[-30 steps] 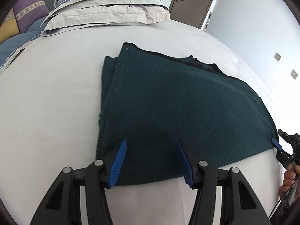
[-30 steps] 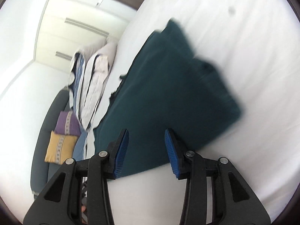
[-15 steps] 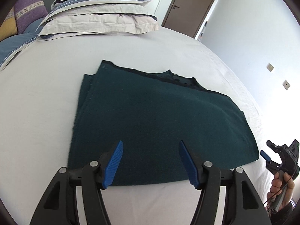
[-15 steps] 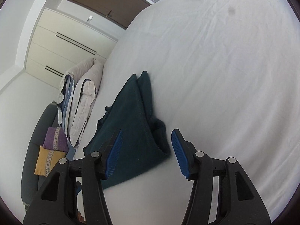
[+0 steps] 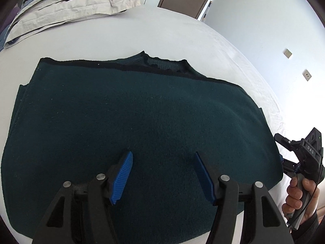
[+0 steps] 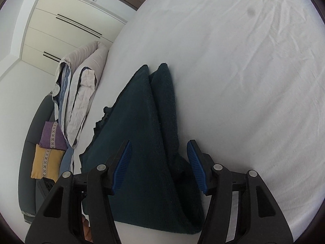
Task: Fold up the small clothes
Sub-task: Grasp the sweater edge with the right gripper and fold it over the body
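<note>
A dark green garment (image 5: 142, 111) lies folded flat on the white bed sheet (image 5: 162, 30), its ragged neckline at the far edge. My left gripper (image 5: 163, 156) hovers open over the near half of the cloth, with its blue pads apart and clear of it. In the right wrist view the same garment (image 6: 138, 122) runs away from me as a layered wedge. My right gripper (image 6: 159, 144) stands open astride its near end, pads not pressing the cloth. That right gripper (image 5: 281, 150) also shows at the cloth's right edge, held by a hand (image 5: 296, 195).
Stacked pillows (image 5: 71, 2) lie at the head of the bed, also seen as pillows (image 6: 81, 93) on the left. A yellow cushion (image 6: 48, 158) and a purple cushion (image 6: 51, 136) rest on a dark sofa. The bare sheet (image 6: 243, 81) stretches to the right.
The left gripper has moved in over the garment, which now fills its view. The right gripper's jaws have widened, and the garment's end now lies between them.
</note>
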A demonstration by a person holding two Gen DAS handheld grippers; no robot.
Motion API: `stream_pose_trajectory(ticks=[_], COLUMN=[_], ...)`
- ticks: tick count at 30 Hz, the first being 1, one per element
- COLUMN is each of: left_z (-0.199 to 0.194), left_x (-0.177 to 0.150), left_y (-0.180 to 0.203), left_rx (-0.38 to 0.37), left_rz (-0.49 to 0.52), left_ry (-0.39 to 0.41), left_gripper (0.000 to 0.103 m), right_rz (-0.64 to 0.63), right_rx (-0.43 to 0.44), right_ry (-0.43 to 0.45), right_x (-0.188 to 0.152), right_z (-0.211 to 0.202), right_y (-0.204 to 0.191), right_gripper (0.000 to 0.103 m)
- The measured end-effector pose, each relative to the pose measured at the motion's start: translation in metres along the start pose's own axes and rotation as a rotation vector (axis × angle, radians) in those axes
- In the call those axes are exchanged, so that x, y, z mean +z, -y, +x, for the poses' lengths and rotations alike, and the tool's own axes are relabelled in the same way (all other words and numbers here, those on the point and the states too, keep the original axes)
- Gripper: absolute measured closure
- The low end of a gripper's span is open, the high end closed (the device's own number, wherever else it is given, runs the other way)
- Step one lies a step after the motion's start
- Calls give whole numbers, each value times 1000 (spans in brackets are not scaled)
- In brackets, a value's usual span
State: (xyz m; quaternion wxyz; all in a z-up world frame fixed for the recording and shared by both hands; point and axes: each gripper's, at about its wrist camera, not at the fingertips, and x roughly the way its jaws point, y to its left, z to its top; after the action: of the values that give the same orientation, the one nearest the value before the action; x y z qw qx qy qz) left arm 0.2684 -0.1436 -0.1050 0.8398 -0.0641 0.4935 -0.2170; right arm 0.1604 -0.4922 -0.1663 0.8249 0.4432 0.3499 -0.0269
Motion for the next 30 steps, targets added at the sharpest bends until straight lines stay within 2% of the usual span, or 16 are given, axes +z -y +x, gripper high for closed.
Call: stream_pose_trajectory(ticks=[3, 6, 10, 16, 20, 22, 26, 27, 29, 30], left_z=[3, 3, 5, 7, 7, 4, -6, -11, -21, -24], left_x=[-1, -2, -3, -3, 0, 2, 5, 6, 8, 10], left_y=[-3, -11, -12, -19, -27, -36, -73, -80, -88, -92], left_rx=[-7, -41, -49, -84, -130, -165, -326, -343, -357, -378], left_rz=[22, -7, -15, -35, -81, -126, -323, -346, -360, -368], left_ry=[-13, -11, -7, -2, -7, -12, -33, -28, -1, 3], left_gripper=[39, 39, 39, 40, 42, 48, 55, 54, 42, 32], right_rz=[-24, -79, -37, -97, -216, -281, -518, -590, -712, -769], right_rx=[5, -26, -45, -132, -200, -229, -275, -282, -270, -268], right_ry=[-37, -68, -54, -11, 28, 39, 20, 5, -42, -74], right_x=[5, 1, -3, -7, -14, -19, -49, -63, -95, -111], right_z=[12, 24, 27, 25, 18, 17, 29, 35, 52, 64], right_y=[-11, -24, -17, -38, -80, -105, -180, -201, -239, -252], right_gripper=[51, 56, 86, 90, 91, 91, 91, 91, 91, 91])
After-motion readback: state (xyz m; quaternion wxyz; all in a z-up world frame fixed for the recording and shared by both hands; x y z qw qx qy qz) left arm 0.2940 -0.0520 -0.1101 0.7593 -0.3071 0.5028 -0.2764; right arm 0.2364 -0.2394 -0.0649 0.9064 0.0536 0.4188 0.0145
